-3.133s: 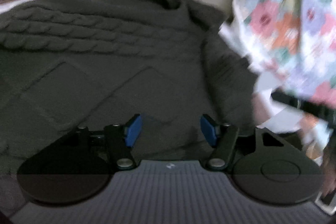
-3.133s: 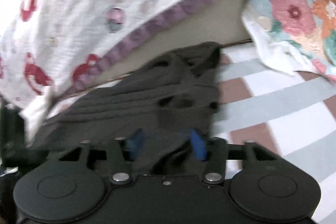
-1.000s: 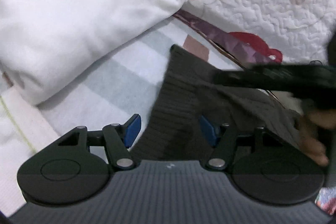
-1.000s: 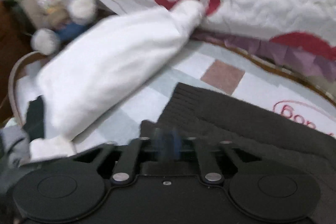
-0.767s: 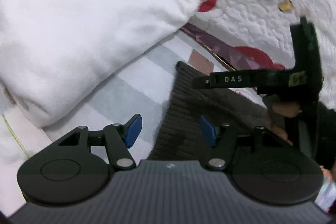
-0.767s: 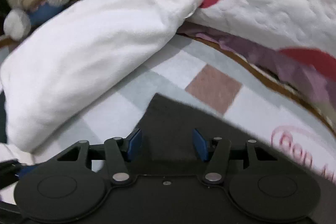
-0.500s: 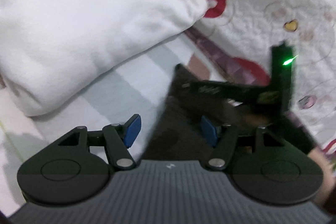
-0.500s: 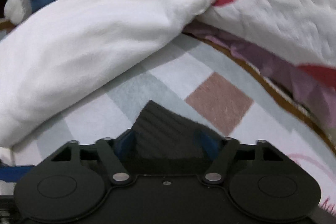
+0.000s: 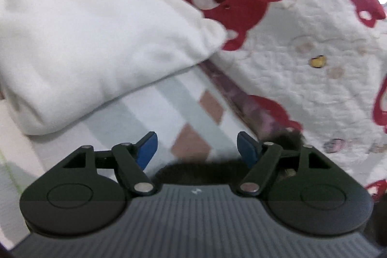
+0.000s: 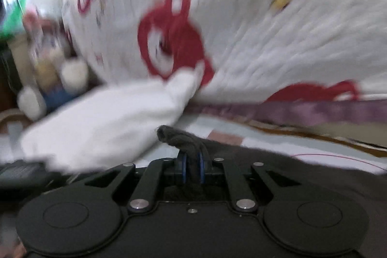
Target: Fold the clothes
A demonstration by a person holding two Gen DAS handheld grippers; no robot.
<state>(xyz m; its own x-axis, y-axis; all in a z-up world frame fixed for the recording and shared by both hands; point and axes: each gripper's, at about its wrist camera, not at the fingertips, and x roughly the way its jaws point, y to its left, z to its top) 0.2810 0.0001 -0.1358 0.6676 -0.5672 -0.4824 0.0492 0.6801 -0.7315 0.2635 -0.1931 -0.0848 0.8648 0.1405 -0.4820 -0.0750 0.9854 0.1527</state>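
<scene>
Right wrist view shows, nearest the camera, the right gripper [image 10: 192, 169] with its jaws just closed onto a bunched edge of the dark knitted sweater [image 10: 278, 161]; a twisted tuft of it pokes up beyond the blue pads. The rest of the sweater spreads to the right of that grip on the checked bedsheet [image 10: 225, 137]. Left wrist view shows the left gripper [image 9: 197, 149] with jaws wide, having just been opening, and nothing between them; only a dark strip of the sweater shows just under and right of them.

Beyond the sweater lies a white pillow [image 9: 79, 40], and behind that a quilt with red bears [image 9: 302, 40]. A soft toy [image 10: 50, 79] sits left of the pillow, blurred.

I judge this the start of a fold: one edge is pinched. Next the left jaws need their own hold on the sweater's edge, so both can carry it over evenly.
</scene>
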